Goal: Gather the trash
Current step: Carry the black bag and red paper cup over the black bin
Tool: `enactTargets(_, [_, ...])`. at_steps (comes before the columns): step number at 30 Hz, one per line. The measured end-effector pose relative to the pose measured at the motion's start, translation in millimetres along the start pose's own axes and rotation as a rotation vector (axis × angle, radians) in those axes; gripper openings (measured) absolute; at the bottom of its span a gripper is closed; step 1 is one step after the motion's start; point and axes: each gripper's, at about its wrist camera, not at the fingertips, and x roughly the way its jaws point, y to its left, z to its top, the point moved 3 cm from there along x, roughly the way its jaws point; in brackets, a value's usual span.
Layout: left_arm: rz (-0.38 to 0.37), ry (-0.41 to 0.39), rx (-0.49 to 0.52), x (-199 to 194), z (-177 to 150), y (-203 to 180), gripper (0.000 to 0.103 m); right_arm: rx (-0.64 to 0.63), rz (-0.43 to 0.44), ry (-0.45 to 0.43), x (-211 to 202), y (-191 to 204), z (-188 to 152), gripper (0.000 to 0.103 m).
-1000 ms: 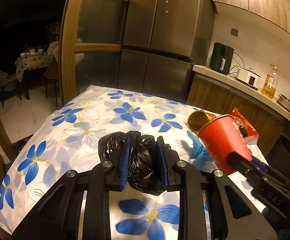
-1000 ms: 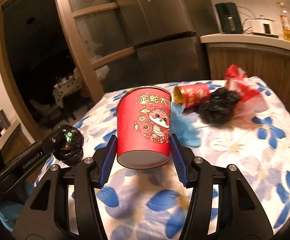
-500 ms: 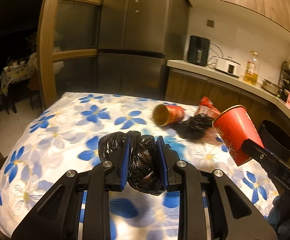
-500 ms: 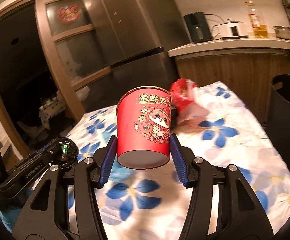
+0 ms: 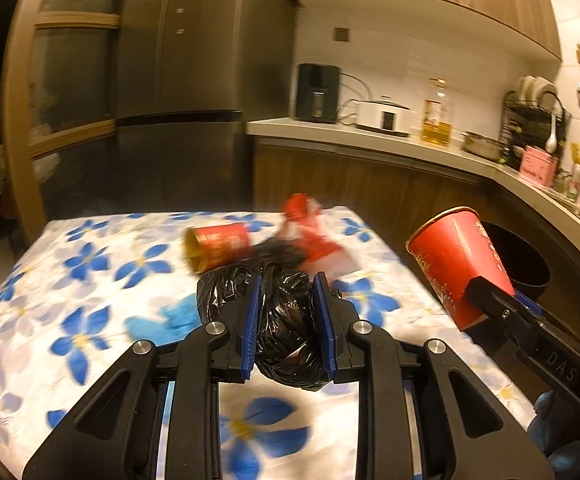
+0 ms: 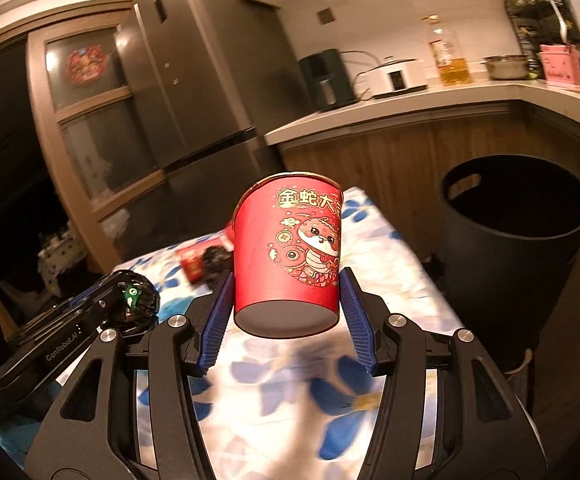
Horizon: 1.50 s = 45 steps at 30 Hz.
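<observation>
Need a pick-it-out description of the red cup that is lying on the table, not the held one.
Start at the floral blue-and-white tablecloth and go to the trash cluster at its far side. The red paper cup lying on its side is left of the crumpled black bag and red wrapper. Its gold mouth faces left; the other red cup is held.

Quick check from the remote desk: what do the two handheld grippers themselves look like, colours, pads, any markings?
Both are matte black plastic frames with triangular cut-outs and silver bolt heads. The left gripper and right gripper each have two fingers faced with ribbed blue pads. The left gripper's side reads "GenRobot.AI" in white, with a small green sticker near its tip. The right gripper's side shows "DAS" lettering. No cables or sleeves are visible.
</observation>
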Motion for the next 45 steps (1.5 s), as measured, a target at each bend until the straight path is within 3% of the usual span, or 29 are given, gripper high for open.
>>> enactTargets(21, [-0.235,-0.012,0.140,54.2,40.7,-153.1,0.025,0.097,-0.248,-0.132,-43.0,-123.5,48.8,0.053])
enactTargets(38, [-0.377,-0.053,0.207,80.3,65.2,-253.5,0.025,0.119,-0.378,-0.205,-60.2,-182.7,78.4,0.053])
enactTargets(45, [-0.413,-0.073,0.209,90.5,70.8,-273.9,0.025,0.123,-0.405,-0.212,-58.3,-197.1,85.5,0.053])
